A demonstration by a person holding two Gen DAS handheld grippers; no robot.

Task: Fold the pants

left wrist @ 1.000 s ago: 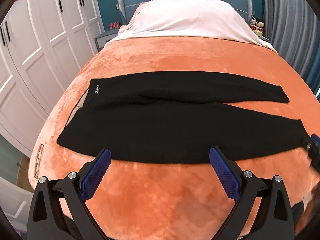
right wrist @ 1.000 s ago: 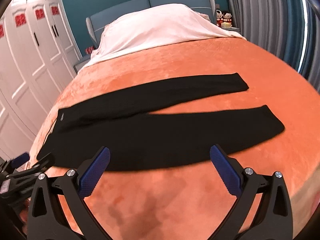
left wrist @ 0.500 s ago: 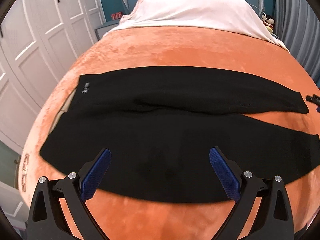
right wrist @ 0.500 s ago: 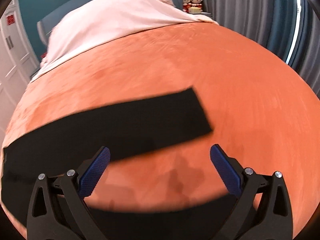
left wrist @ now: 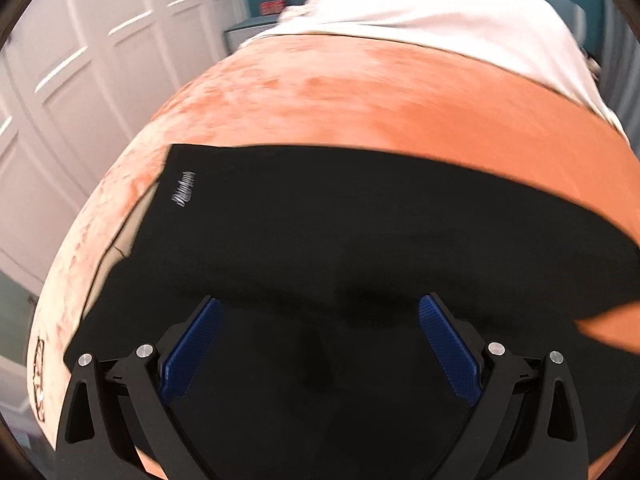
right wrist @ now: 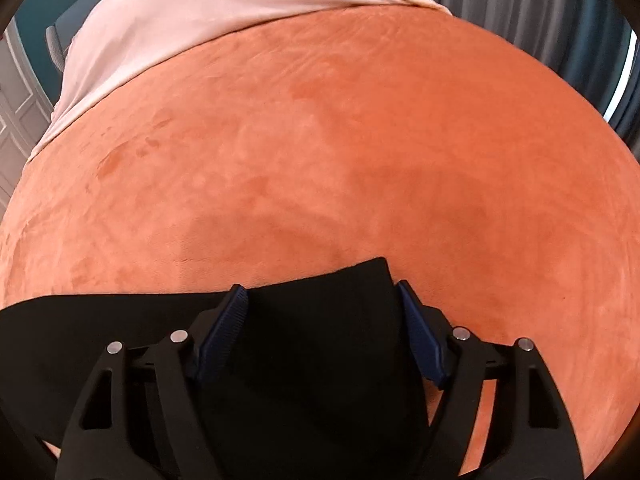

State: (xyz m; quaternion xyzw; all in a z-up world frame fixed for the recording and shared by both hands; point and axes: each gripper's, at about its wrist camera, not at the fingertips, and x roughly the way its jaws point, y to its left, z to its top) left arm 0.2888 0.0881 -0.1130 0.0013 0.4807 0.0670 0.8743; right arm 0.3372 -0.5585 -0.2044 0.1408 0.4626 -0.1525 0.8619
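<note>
Black pants (left wrist: 340,220) lie flat on an orange bedspread (left wrist: 360,96), waistband at the left with a small silver logo (left wrist: 183,189). My left gripper (left wrist: 320,332) is open, low over the waist end of the near leg, its blue pads (left wrist: 188,354) on either side of the cloth. In the right wrist view my right gripper (right wrist: 322,320) is partly closed around the cuff end of a leg (right wrist: 320,344); the cloth fills the gap between its pads (right wrist: 224,330). I cannot see whether the pads squeeze it.
A white duvet (right wrist: 200,12) covers the head of the bed. White wardrobe doors (left wrist: 80,60) stand close at the left. Grey curtains (right wrist: 540,12) hang at the right. Bare orange bedspread (right wrist: 340,140) stretches beyond the cuff.
Both grippers have dropped down and forward onto the pants. The left one went to the waist end, the right one to a cuff, and the right jaws have narrowed around the cloth.
</note>
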